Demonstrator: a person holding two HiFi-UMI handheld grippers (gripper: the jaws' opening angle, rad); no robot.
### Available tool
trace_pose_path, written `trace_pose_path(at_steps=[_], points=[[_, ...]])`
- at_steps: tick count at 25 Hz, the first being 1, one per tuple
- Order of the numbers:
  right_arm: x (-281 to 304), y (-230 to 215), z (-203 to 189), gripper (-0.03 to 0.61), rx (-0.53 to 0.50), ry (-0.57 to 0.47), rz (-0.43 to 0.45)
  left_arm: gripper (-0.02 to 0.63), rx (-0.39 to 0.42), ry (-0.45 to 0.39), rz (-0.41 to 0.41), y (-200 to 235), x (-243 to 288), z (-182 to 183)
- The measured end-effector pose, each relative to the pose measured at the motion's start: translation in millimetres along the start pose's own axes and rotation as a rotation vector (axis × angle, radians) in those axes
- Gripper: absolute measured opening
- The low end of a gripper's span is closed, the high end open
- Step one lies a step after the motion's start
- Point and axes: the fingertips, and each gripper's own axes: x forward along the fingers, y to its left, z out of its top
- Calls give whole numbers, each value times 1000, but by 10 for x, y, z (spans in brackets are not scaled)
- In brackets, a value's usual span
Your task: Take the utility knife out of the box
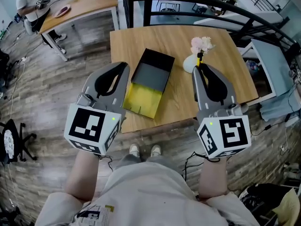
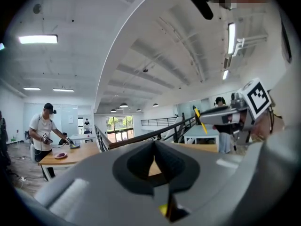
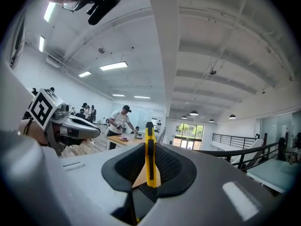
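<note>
In the head view both grippers are raised close to the camera, above the near edge of a wooden table. An open box lies on it, black lid at the far end and yellow tray nearer me. My right gripper is shut on a yellow utility knife, whose tip sticks up past the fingertips. The right gripper view shows the knife standing on edge between the black pads. My left gripper is shut with nothing in it, and its pads meet at the tip.
A white vase with pink flowers stands on the table just beyond the right gripper. A second wooden table with a person at it is at the back left. A dark railing runs behind. An office chair stands at the left.
</note>
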Motion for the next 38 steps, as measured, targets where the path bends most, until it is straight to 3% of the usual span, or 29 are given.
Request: trace_pose_path(at_steps=[6,10,21,26,38], points=[[-247,-51,93,67,1,-35,-19,2,-36,-41,-40,-93,-140,132],[-378,-62,106,67,4,-45,-22,2,-2,-48,-34,-169,-214,170],[-538,-43,-14,67,52,-53,-25,2,-9,-57,-33,-348,-312,13],[-547,-21,-104,67,52,-35,-11,2,-1,4,-33,-437,-312,-123],[-477,-11,-329,67,23,17,-7,2,-14,33,-38,-491,-268,-239]])
